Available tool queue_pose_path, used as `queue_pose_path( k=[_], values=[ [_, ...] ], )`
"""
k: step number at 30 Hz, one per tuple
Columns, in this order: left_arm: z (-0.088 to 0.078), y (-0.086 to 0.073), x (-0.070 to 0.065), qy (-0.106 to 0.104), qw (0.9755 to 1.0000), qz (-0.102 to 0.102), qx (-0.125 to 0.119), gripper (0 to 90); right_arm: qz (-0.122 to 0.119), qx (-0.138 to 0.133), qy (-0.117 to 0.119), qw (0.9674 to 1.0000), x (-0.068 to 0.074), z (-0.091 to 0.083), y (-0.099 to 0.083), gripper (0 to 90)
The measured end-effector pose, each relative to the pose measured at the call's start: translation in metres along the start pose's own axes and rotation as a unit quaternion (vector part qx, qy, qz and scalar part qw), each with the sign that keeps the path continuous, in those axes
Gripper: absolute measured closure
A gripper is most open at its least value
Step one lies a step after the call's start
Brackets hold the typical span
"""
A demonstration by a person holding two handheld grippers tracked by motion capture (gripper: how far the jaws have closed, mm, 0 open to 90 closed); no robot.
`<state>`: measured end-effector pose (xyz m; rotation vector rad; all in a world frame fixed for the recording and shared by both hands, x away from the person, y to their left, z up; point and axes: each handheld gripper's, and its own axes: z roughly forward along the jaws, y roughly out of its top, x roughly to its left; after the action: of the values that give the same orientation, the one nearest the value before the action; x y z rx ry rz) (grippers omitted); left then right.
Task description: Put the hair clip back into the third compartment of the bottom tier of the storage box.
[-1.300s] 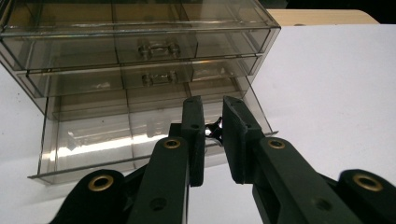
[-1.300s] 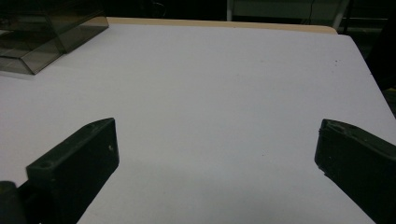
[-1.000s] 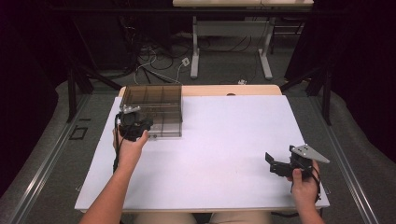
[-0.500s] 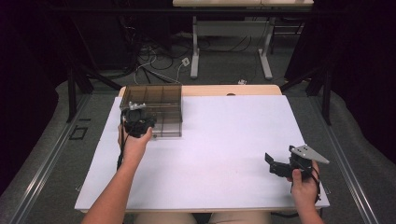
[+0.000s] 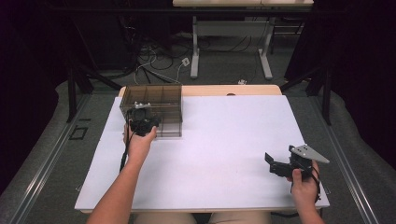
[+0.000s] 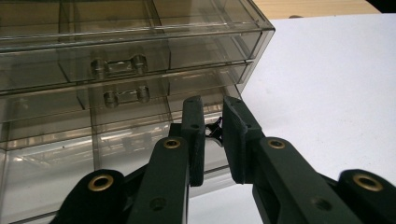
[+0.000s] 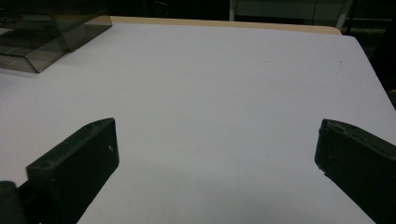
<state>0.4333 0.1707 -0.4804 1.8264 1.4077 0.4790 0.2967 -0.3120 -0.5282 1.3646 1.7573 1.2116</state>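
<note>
White sheet-covered table (image 5: 224, 140), wide and bare across its middle; a strip of tan wooden edge (image 5: 229, 89) shows at 12 o'clock. Dark floor beyond, with tangled cables (image 5: 154, 60) and white desk legs (image 5: 195, 51).

Smoky transparent plastic drawer cabinet (image 5: 159, 100) sits at the table's 10 o'clock corner. Long axis runs left-right across the table; drawer fronts face the person, toward 6 o'clock. In the left gripper view two clear bar handles (image 6: 116, 65) show, one drawer above the other, each lying level along the drawer front. Inner dividers visible through the walls; contents hard to make out through the tint and glare.

Left gripper (image 5: 141, 122), black, held at the cabinet's front face, low down. Jaws closed nearly together on a small dark-and-shiny piece (image 6: 214, 129) at the bottom drawer front; the piece is mostly hidden by the pads, so I cannot tell what it is. Left hand (image 5: 139, 143) covers the gripper body from behind.

Right gripper (image 5: 276, 164), black with grey three-cornered plate, at 4 o'clock, well apart from the cabinet, pointing toward 9 o'clock. Jaws spread wide, nothing between them, bare table beneath. Nothing stands between it and the cabinet.
</note>
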Motion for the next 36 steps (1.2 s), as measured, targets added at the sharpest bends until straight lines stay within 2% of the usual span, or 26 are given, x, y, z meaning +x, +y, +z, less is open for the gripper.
queue_pose_path(
  k=[7, 21, 28, 36],
  values=[
    [0.01, -0.001, -0.002, -0.006, 1.0, -0.005, 0.007, 79.6, -0.001, 0.001, -0.002, 1.0, 0.0, 0.0, 0.0, 0.0],
    [0.031, -0.006, -0.012, -0.003, 0.9997, 0.009, 0.025, 79.6, 0.003, 0.0, 0.003, 1.0, -0.001, 0.001, -0.001, 0.0],
    [0.036, -0.008, -0.015, -0.003, 0.9993, 0.012, 0.035, 79.5, 0.0, 0.0, 0.003, 1.0, -0.001, 0.001, -0.001, 0.0],
    [0.043, -0.01, -0.02, -0.002, 0.9993, 0.01, 0.036, 79.5, 0.004, 0.001, 0.003, 1.0, -0.001, 0.001, -0.001, 0.0]
  ],
)
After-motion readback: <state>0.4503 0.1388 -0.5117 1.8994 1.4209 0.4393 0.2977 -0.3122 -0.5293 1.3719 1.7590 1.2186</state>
